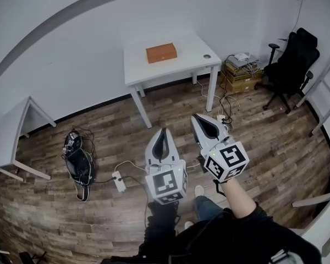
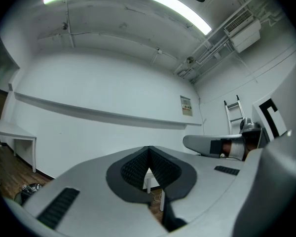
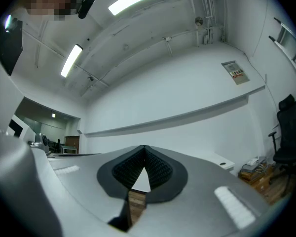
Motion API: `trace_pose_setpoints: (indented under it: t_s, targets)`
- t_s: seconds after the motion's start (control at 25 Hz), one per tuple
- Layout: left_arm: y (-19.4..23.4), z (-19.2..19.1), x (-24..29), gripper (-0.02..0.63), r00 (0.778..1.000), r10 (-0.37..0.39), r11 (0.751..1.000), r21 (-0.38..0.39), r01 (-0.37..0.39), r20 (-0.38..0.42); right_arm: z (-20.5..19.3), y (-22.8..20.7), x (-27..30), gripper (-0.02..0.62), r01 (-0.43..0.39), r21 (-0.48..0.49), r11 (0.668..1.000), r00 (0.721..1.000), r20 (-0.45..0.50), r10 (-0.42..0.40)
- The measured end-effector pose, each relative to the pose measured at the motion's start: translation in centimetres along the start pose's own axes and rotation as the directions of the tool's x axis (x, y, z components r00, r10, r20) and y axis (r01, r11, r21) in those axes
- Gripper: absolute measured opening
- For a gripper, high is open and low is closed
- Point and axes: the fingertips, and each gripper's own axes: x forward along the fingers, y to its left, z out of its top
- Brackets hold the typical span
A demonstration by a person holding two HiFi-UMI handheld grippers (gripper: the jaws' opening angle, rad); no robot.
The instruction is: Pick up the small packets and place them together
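Both grippers are held up in front of the person, above the wooden floor and short of the white table (image 1: 187,65). My left gripper (image 1: 164,129) is shut, its tips meeting with nothing between them; its own view shows the jaws (image 2: 148,149) closed and pointing at the wall. My right gripper (image 1: 198,116) is shut too, also with nothing in it, its tips (image 3: 144,148) touching in its own view. An orange-brown box (image 1: 161,53) lies on the table's far left part. No small packets can be made out in any view.
A small dark round thing (image 1: 207,56) sits near the table's right edge. A black office chair (image 1: 291,65) and cardboard boxes (image 1: 239,73) stand at the right. A power strip (image 1: 119,181), cables and a black bag (image 1: 80,164) lie on the floor. Another white table (image 1: 14,142) stands left.
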Motion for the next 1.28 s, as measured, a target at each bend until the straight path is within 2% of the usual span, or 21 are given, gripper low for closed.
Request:
trace_pose_setpoints:
  t_s: [0.16, 0.44, 0.88, 1.28]
  targets:
    - [0.6, -0.2, 5.1, -0.002, 0.999, 0.028, 1.0, 0.006, -0.028, 0.016, 0.1, -3.2, 4.1, 0.0, -0.042, -0.032, 0.999, 0.999, 0.01, 0.042]
    - [1.1, -0.4, 13.7, -0.002, 0.998, 0.055, 0.998, -0.006, -0.055, 0.021, 0.0, -9.4, 10.8, 0.0, -0.048, -0.102, 0.994, 0.999, 0.02, 0.05]
    - [4.2, -3.3, 22.3, -0.002, 0.995, 0.092, 0.994, -0.063, -0.094, -0.026, -3.6, -15.6, 18.2, 0.0, -0.039, -0.04, 0.998, 0.999, -0.035, 0.037]
    - [10.5, -4.3, 34.8, -0.002, 0.998, 0.044, 0.997, -0.055, -0.046, -0.043, -6.4, -19.8, 31.4, 0.0, -0.005, -0.044, 0.999, 0.998, -0.069, 0.002]
